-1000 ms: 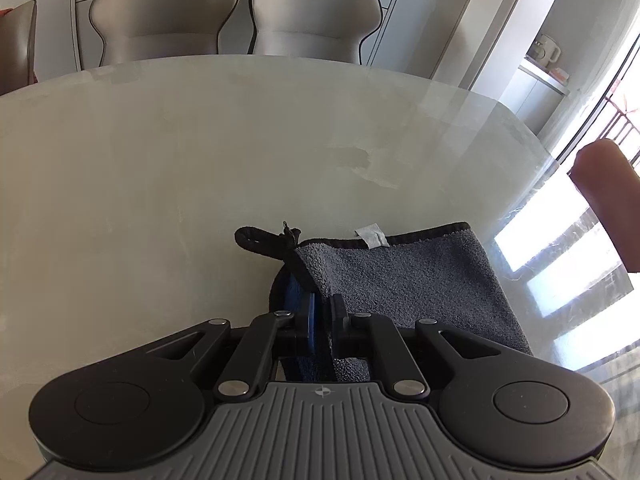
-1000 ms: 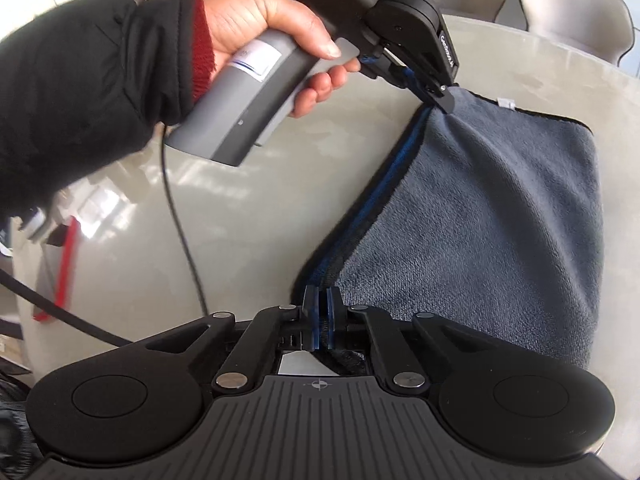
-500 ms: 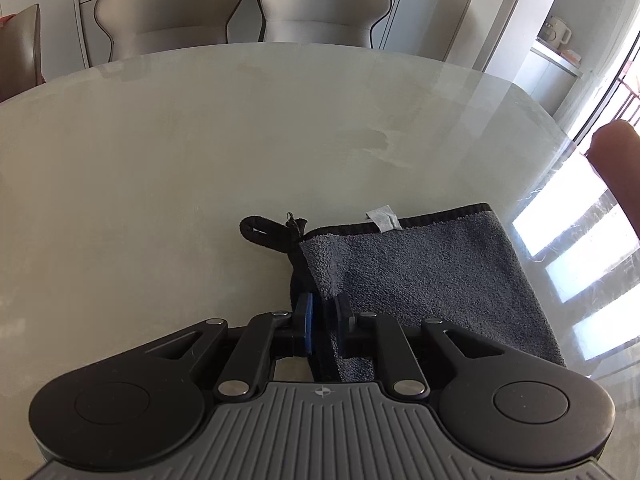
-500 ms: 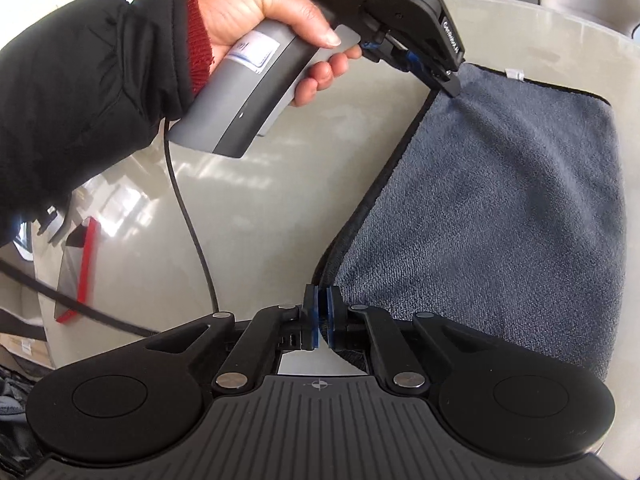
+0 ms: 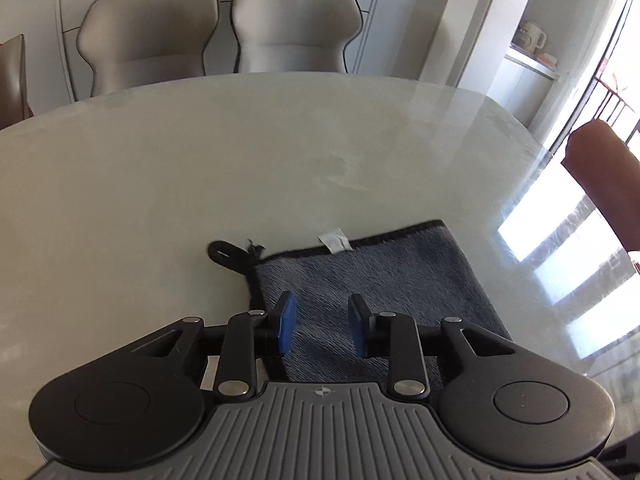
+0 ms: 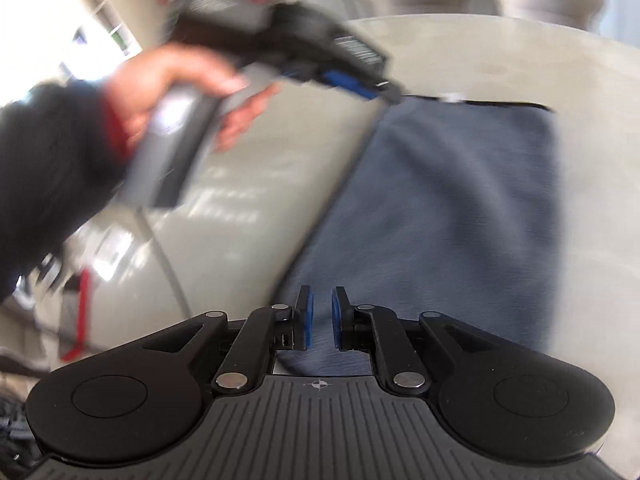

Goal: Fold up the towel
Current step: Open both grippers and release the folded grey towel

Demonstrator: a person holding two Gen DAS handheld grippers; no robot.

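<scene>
Grey-blue terry towel [image 5: 372, 280] lies flat on the pale glossy table [image 5: 160, 184], already doubled as far as I can judge, black-bound far edge with a white care tag [image 5: 335, 239] and a black hanging loop [image 5: 228, 254] sticking out past its far-left corner. Left wrist view: left gripper [image 5: 322, 330] hovers over the towel's near-left corner, jaws opening, gap moderate, nothing pinched; cloth shows below the pads, not between them. Two grey chairs [image 5: 216, 28] sit beyond the table's far side, and a blurred tan shape at the right edge is unidentifiable. Right wrist view, heavily motion-blurred: right gripper [image 6: 320, 316] is over the towel's near edge, jaws opening, gap narrow; cloth visible below and between the fingers, but I judge the pads are not pressing on it. The left hand [image 6: 172, 88] in a dark sleeve holds its gripper up by the towel's far-left corner. Risks from here: the right jaws are barely apart, so pulling away now could snag the pile and drag the top layer, skewing the fold. The glossy table gives little grip, so any brush could slide the whole towel. The loose loop could catch a finger on the next pass.
</scene>
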